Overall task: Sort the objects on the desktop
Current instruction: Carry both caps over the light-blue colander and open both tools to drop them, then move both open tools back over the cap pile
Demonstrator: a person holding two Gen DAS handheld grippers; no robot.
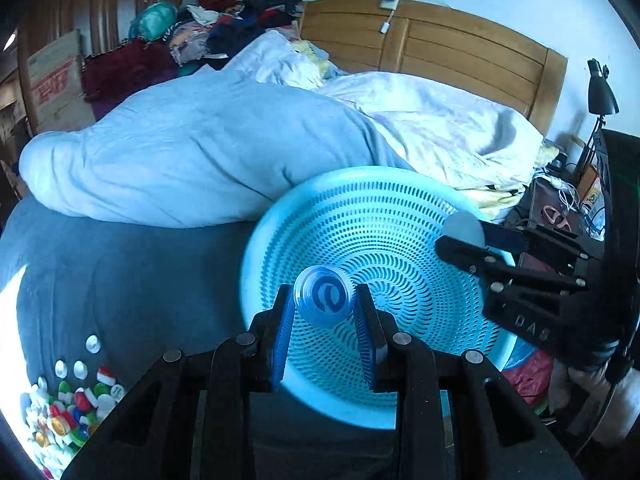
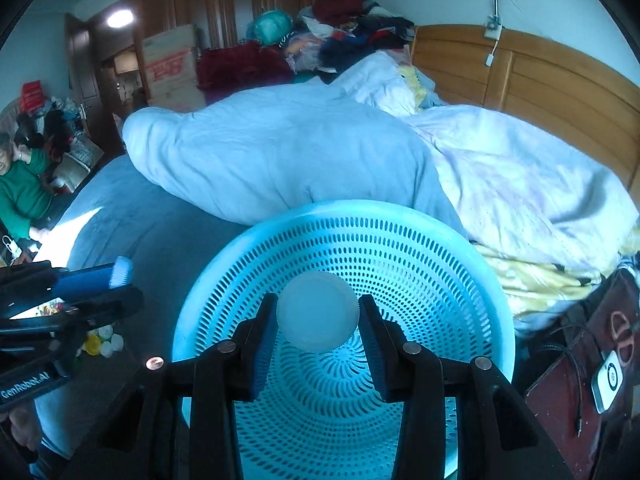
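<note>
A light blue perforated basket (image 1: pixel 340 216) (image 2: pixel 248 252) stands on the bed. My left gripper (image 1: pixel 323 300) is shut on a blue bottle cap (image 1: pixel 324 294) with a dark logo, held over the basket's left part. My right gripper (image 2: pixel 318 312) is shut on a white bottle cap (image 2: pixel 318 310) over the basket; it also shows in the left wrist view (image 1: pixel 460 236) with the white cap (image 1: pixel 464 228) at the basket's right rim. The left gripper (image 2: pixel 120 272) shows at the left in the right wrist view. A pile of coloured bottle caps (image 1: pixel 64 404) lies on the bed at lower left.
A rumpled pale blue duvet (image 1: pixel 192 152) lies just behind the basket. A wooden headboard (image 1: pixel 460 52) is at the back right. A dark bag with cables and a white charger (image 2: pixel 608 376) sits right of the basket. A person in green (image 2: pixel 20 188) sits at far left.
</note>
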